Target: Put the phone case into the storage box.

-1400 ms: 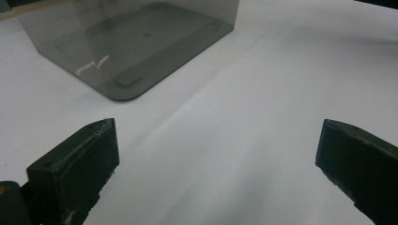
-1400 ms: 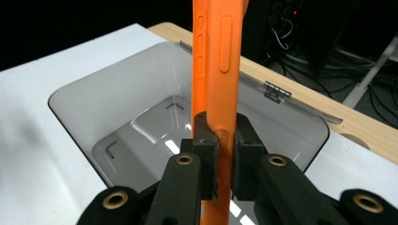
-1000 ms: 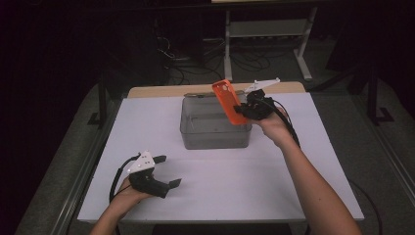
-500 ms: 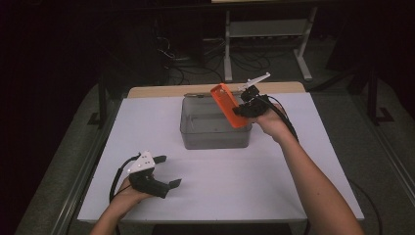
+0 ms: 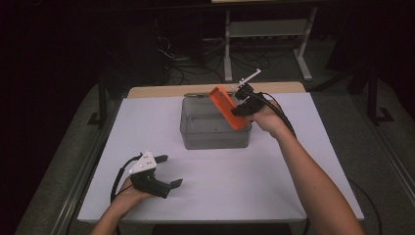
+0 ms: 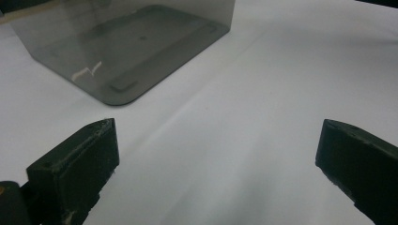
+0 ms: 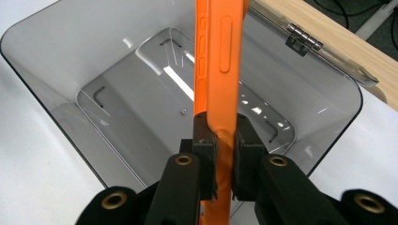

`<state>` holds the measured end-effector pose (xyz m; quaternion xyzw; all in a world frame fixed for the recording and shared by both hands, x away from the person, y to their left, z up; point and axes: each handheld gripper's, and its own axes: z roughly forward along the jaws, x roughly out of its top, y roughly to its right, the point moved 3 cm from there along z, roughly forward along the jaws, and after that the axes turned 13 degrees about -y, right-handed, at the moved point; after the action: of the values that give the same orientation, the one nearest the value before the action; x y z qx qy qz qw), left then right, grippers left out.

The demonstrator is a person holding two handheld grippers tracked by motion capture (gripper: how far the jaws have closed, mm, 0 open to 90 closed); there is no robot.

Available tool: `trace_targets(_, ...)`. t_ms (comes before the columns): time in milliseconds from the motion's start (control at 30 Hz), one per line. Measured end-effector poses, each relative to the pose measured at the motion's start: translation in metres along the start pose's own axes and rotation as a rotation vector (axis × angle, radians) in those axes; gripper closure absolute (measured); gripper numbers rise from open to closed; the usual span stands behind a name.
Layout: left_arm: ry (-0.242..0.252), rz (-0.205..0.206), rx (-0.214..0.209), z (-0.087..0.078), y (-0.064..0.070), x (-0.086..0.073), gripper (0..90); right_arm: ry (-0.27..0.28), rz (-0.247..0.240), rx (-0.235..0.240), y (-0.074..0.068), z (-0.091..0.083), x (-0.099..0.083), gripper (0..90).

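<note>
While the right claw point(image 7: 224, 154) clamps the orange case point(image 7: 218, 70) edge-on above the grey bin point(image 7: 56, 56), lowering it straight toward six o'clock seems wise; the left claw point(image 6: 216, 168) rests wide open, empty.

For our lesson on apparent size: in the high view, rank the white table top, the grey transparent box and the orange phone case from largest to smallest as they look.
1. White table top, by far the largest.
2. Grey transparent box.
3. Orange phone case, smallest; it is held tilted in the right gripper over the box, so it may look foreshortened.
</note>
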<state>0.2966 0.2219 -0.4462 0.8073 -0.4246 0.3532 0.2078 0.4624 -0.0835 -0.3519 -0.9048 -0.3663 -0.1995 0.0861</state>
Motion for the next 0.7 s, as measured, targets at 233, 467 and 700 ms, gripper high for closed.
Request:
trace_targets(233, 0.019, 0.006, 0.01, -0.001, -0.003, 0.001, 0.0, -0.05, -0.001, -0.008, 0.001, 0.002, 0.006, 81.5)
trace_targets(467, 0.025, 0.004, 0.007, -0.003, -0.003, 0.001, 0.0, -0.108, 0.013, -0.003, 0.002, 0.005, 0.012, 81.5)
trace_targets(700, 0.028, 0.001, 0.005, -0.003, -0.002, 0.001, 0.0, -0.174, 0.011, 0.006, 0.003, 0.011, 0.014, 81.3)
